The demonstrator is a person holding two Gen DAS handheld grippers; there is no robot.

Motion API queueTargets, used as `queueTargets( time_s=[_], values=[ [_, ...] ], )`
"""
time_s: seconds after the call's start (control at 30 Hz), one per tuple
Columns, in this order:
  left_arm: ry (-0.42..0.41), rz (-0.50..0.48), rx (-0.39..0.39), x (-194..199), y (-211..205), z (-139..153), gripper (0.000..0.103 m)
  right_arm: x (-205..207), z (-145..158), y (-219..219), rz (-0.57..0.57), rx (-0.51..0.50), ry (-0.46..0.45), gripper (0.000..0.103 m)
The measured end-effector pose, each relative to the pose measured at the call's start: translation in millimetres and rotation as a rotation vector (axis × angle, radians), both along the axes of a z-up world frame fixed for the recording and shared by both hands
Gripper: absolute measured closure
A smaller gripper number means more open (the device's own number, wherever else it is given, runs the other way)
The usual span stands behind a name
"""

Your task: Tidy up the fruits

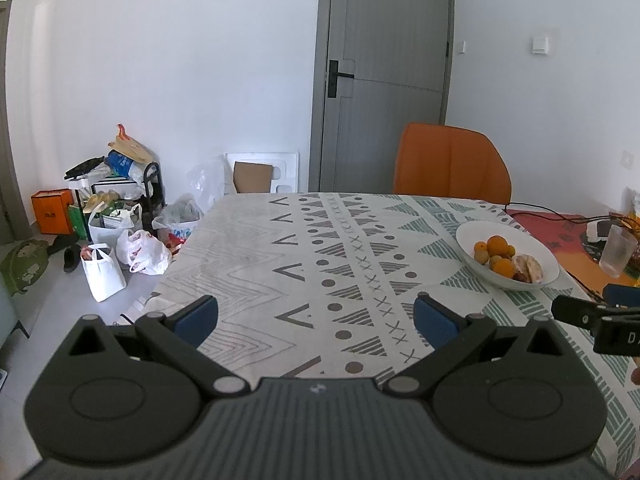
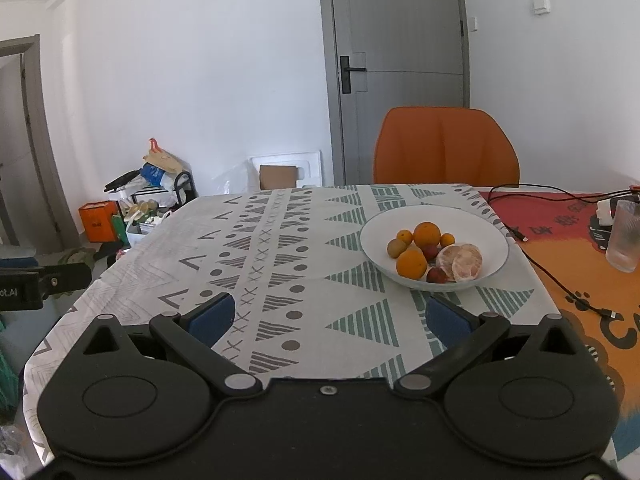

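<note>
Fruits lie heaped in a wide white ceramic bowl on the patterned cloth of the table, ahead and slightly right of the right gripper. Nearest the cameras, both grippers hover over the near end of the table with their blue-padded fingers spread wide and nothing between them; the left gripper sits further left, above bare cloth printed with grey chevrons, dots and crosses. In the left wrist view the right gripper's black body juts in at the right edge.

Inside the bowl, a round orange lies at the front beside a peeled, pale pink citrus, with a small dark red fruit touching both. Behind them sit a larger orange, two small orange fruits and a brownish-green one.

Right of the bowl, a black cable crosses an orange and red mat, and a ribbed clear glass stands near the edge. Beyond the table stands an orange upholstered chair, then a grey door. Bags and boxes crowd the floor at left.
</note>
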State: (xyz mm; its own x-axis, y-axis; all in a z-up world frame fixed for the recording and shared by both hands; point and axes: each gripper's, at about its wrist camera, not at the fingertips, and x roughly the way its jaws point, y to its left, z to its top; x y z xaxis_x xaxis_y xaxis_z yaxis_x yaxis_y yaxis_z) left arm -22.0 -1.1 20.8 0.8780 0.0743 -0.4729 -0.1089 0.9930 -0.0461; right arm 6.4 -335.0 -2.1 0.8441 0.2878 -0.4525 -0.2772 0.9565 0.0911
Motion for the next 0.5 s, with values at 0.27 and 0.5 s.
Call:
queueTargets(
  time_s=[0.27,0.5],
  values=[
    [0.0,0.003,0.0,0.8,0.6,0.5,0.0,0.0,0.2,-0.9,-0.004,0.004,0.0,0.0],
    [-0.021,-0.001,-0.008,-2.1,0.7,1.2,0.0,0.5,-1.1,-0.4,0.002,-0.002,0.0,0.0]
  ],
)
